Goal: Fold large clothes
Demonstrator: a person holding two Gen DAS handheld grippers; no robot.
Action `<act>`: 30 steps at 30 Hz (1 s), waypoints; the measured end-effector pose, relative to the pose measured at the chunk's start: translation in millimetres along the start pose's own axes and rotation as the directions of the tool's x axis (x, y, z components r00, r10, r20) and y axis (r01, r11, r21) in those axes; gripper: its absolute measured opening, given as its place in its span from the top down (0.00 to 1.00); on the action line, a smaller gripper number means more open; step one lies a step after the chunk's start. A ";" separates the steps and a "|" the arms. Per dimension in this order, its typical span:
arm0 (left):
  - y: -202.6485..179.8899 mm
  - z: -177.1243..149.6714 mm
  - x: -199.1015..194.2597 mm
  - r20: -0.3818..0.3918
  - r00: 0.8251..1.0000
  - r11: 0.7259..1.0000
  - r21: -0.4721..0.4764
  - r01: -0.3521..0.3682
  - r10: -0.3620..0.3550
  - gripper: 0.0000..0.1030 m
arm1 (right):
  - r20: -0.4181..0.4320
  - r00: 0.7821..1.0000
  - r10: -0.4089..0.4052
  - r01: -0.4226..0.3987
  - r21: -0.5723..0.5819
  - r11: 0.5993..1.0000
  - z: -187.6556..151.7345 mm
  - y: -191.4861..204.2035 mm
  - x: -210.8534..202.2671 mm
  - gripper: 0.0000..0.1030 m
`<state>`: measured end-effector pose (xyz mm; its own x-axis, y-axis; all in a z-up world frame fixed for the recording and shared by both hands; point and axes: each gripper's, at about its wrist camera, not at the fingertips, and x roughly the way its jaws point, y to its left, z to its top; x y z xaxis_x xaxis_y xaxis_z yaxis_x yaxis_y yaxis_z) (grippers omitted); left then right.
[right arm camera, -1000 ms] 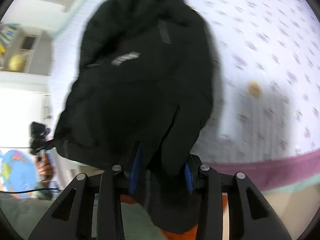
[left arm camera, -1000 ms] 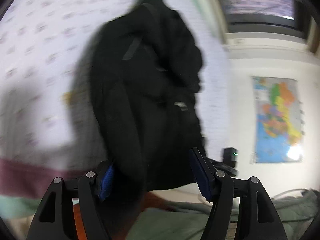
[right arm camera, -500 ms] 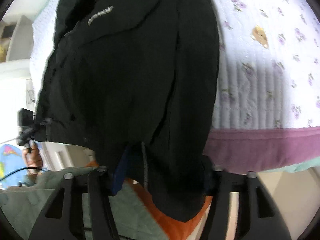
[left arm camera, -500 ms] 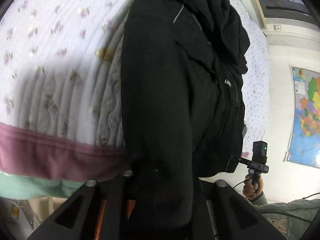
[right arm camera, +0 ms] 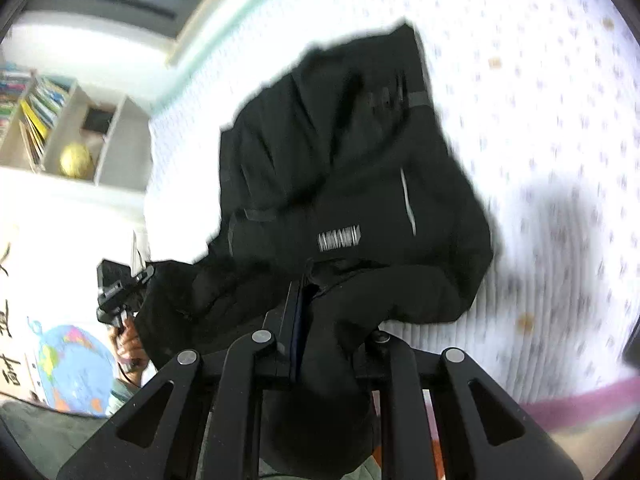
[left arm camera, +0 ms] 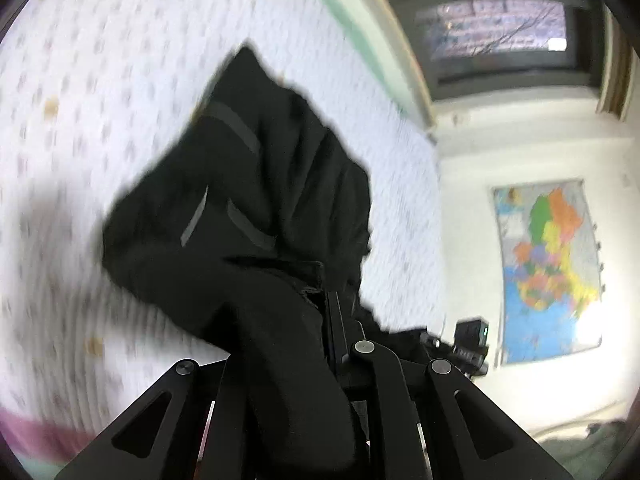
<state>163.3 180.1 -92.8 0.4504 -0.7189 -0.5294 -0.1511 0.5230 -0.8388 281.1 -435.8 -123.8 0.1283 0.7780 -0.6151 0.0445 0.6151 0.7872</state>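
Observation:
A large black jacket (left arm camera: 256, 200) with grey stripes lies bunched on a white quilted bed with small flowers (left arm camera: 100, 80). My left gripper (left arm camera: 308, 320) is shut on a fold of the jacket, and cloth covers its left finger. In the right wrist view the same jacket (right arm camera: 360, 184) shows a white logo. My right gripper (right arm camera: 320, 312) is shut on the jacket's near edge, with cloth draped over the fingers. The view is motion-blurred.
The bed has a purple border (right arm camera: 580, 404) at its near edge. A map (left arm camera: 548, 268) hangs on the wall at right under a window (left arm camera: 496, 32). A shelf with books and a yellow ball (right arm camera: 76, 160) stands at left. Each view shows the other hand-held gripper (right arm camera: 120, 288).
Both grippers have lifted and swung forward with the jacket, bunching it further up on the bed. The jaws have closed tighter on the cloth.

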 end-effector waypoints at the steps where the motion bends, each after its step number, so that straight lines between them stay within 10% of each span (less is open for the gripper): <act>1: -3.5 15.3 -3.2 0.018 1.000 1.000 0.002 0.009 -0.009 0.89 | 0.023 1.000 0.005 -0.005 -0.002 1.000 9.6 -1.2 -3.5 0.81; 18: 5.0 197.2 102.5 0.094 0.988 0.992 -0.038 -0.121 0.124 0.87 | 0.096 0.995 -0.031 0.012 0.191 0.981 211.9 -68.5 78.4 0.79; 30: 61.0 219.1 186.0 0.003 0.966 0.965 -0.050 -0.257 0.258 0.84 | -0.038 0.995 -0.097 0.104 0.289 0.952 241.5 -112.8 162.6 0.78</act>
<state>430.7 178.6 -214.6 0.3991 -0.5584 -0.7273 -0.3060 0.6666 -0.6797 536.1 -409.7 -301.9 0.0857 0.7191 -0.6896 0.3422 0.6288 0.6982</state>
